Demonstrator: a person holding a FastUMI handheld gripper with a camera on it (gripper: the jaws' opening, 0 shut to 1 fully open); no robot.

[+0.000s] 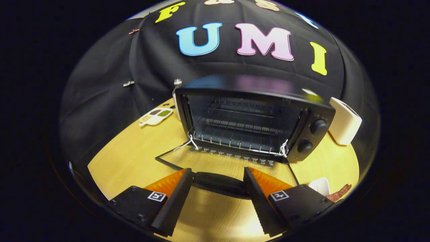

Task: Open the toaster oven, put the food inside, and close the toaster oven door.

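Note:
The black toaster oven (255, 114) stands on the wooden table with its door (231, 161) swung fully down, almost flat. Its wire rack (242, 134) is bare and the cavity holds nothing. My gripper (217, 172) is open, low over the table, with a finger at each end of the door's black handle (220, 183). The handle lies crosswise between the fingers; I cannot tell whether they touch it. Reddish-brown food (340, 193) lies beside a small white piece (320, 185), just right of my right finger.
A white divided dish (156, 116) with several fillings sits left of the oven near the cloth wall. A white boxy appliance (345, 121) stands to the oven's right. Two knobs (317, 127) are on the oven's right panel. Bare table (127, 158) lies front left.

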